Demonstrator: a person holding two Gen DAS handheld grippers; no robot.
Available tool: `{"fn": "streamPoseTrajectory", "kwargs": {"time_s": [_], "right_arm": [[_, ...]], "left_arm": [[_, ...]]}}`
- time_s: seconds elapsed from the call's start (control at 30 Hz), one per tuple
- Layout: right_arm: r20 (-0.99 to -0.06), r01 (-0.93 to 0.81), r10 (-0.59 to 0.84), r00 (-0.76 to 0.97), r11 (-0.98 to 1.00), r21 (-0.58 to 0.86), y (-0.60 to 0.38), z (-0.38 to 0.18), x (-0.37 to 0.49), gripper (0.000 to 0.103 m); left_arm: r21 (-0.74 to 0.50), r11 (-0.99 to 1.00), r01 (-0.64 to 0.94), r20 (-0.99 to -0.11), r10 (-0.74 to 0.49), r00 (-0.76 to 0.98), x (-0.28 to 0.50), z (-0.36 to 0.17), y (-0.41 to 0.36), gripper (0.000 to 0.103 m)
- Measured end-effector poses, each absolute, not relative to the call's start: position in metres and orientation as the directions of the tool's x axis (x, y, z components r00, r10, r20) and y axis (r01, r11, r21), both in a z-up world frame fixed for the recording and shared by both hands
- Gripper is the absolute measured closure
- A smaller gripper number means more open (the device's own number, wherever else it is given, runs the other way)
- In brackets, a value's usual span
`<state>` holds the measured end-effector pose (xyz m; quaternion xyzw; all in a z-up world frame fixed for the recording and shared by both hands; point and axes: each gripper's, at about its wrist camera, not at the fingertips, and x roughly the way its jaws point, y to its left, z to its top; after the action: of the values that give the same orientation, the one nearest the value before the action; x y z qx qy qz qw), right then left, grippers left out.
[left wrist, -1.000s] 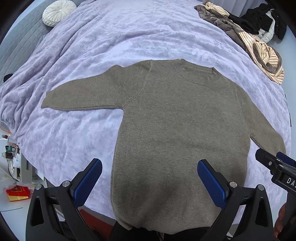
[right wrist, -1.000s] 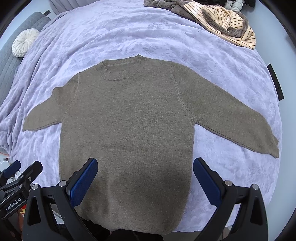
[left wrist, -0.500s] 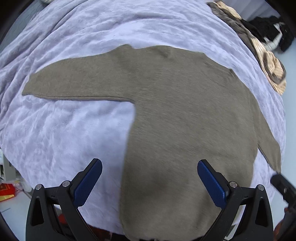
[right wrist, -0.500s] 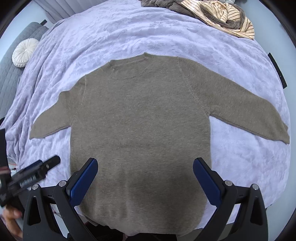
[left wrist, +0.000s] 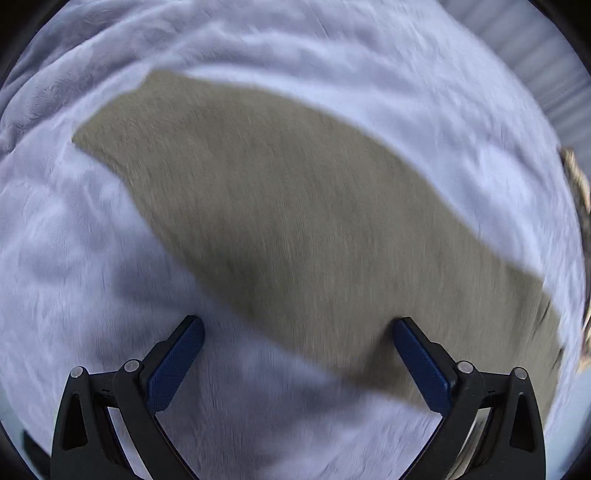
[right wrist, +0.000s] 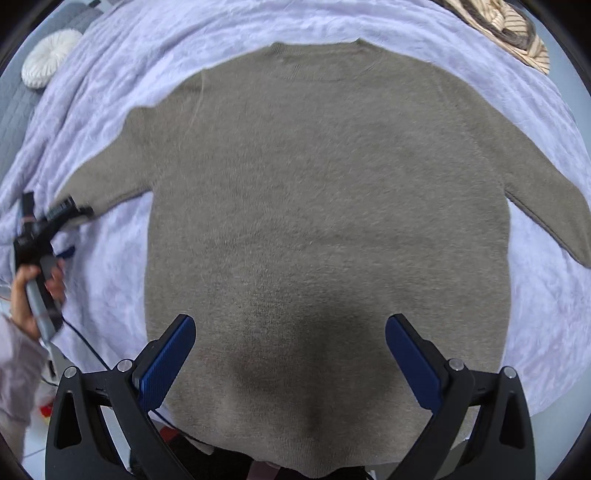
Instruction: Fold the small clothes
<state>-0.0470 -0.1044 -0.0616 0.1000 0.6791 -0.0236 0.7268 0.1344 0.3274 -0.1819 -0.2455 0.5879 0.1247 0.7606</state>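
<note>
The sweater (right wrist: 325,206) is a plain taupe-brown knit, lying on a pale lavender blanket (right wrist: 546,302) with a mottled plush sheen. Both grippers have black frames and blue ribbed pads (right wrist: 164,360). A white pleated round cushion (right wrist: 50,57) sits on grey quilting; cream-and-brown striped clothes (right wrist: 517,33) lie heaped beyond.

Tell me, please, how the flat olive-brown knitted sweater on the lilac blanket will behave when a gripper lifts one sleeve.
The olive-brown knitted sweater will probably hang limp, since it lies flat and follows the lilac plush blanket. Its fuzzy knit probably grips the pads well. The sleeve may drag the body along, as both are one piece.
</note>
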Motion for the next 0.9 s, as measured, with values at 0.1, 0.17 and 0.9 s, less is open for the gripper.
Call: {"fn": "streamPoseTrajectory", "kwargs": {"time_s": [0.1, 0.17, 0.9], "right_arm": [[-0.989, 0.157, 0.126, 0.074, 0.978, 0.136, -0.093, -0.069, -0.042, 0.001], [-0.985, 0.152, 0.152, 0.085, 0.975, 0.163, -0.089, -0.073, -0.038, 0.001], [-0.95, 0.375, 0.103, 0.296, 0.902, 0.215, -0.248, -0.097, -0.051, 0.001]], "left_arm": [[-0.245, 0.85, -0.465, -0.932, -0.076, 0.354, 0.14, -0.168, 0.334, 0.088], [-0.277, 0.866, -0.417, -0.904, -0.088, 0.418, 0.14, -0.154, 0.332, 0.094], [-0.338, 0.799, 0.497, -0.745, -0.55, 0.377, 0.118, -0.076, -0.093, 0.094]]}}
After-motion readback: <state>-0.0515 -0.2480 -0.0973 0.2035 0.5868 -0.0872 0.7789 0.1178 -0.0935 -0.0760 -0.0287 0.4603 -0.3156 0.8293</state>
